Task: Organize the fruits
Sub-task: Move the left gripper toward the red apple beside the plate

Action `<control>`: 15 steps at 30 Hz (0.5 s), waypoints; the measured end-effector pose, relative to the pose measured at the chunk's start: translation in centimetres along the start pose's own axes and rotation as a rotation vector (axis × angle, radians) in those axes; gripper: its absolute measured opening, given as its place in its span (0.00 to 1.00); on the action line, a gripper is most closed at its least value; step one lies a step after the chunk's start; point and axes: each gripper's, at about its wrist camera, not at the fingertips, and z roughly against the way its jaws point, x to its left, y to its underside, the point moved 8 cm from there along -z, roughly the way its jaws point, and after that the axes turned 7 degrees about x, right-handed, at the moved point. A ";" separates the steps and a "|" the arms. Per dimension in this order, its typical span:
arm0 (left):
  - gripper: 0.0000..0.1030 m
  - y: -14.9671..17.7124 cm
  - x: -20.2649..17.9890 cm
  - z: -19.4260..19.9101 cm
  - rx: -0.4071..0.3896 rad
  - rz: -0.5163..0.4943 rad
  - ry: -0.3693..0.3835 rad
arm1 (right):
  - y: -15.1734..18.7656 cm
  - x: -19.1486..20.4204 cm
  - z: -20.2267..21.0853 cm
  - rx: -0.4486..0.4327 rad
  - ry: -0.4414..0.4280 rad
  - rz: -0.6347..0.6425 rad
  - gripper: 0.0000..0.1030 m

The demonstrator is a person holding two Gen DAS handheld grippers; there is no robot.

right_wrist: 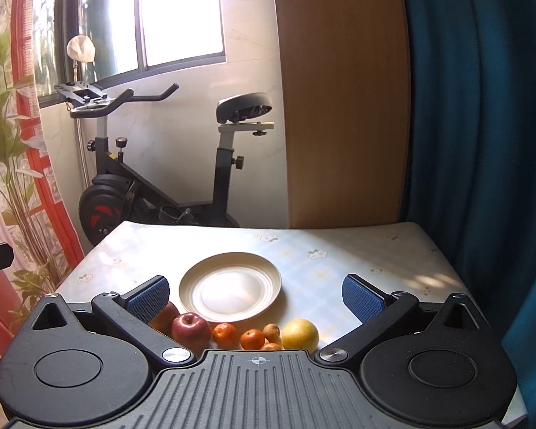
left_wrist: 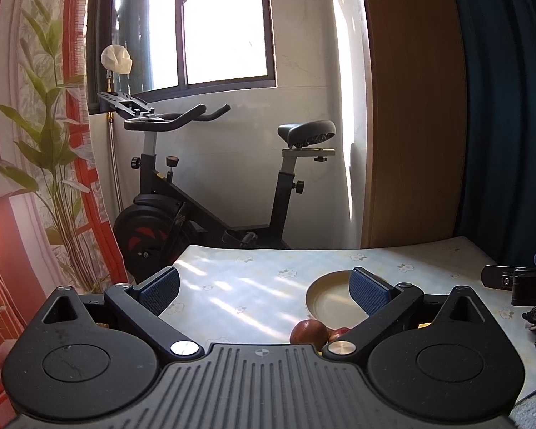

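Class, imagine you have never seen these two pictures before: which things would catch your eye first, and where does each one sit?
A cream plate sits empty in the middle of the flower-print table. Along its near edge runs a bright row of fruit: a red apple, small oranges and a yellow fruit. Behind the table, under the sunlit window, stands a black exercise bike, and both grippers, left and right, gape open.

Fruits [right_wrist: 246,334] by empty plate [right_wrist: 230,287], fingers [right_wrist: 150,298] apart.
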 end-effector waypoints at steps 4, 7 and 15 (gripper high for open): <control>0.96 -0.2 0.2 -2.6 -0.019 -0.009 -0.002 | 0.0 -1.0 -3.0 0.007 -0.014 0.004 1.00; 0.96 0.0 0.1 -4.6 -0.011 0.004 0.033 | 0.4 -1.2 -5.4 0.018 -0.015 0.030 1.00; 0.96 0.2 0.8 -9.8 0.032 -0.007 0.015 | 0.2 -2.2 -8.7 -0.144 0.037 0.006 1.00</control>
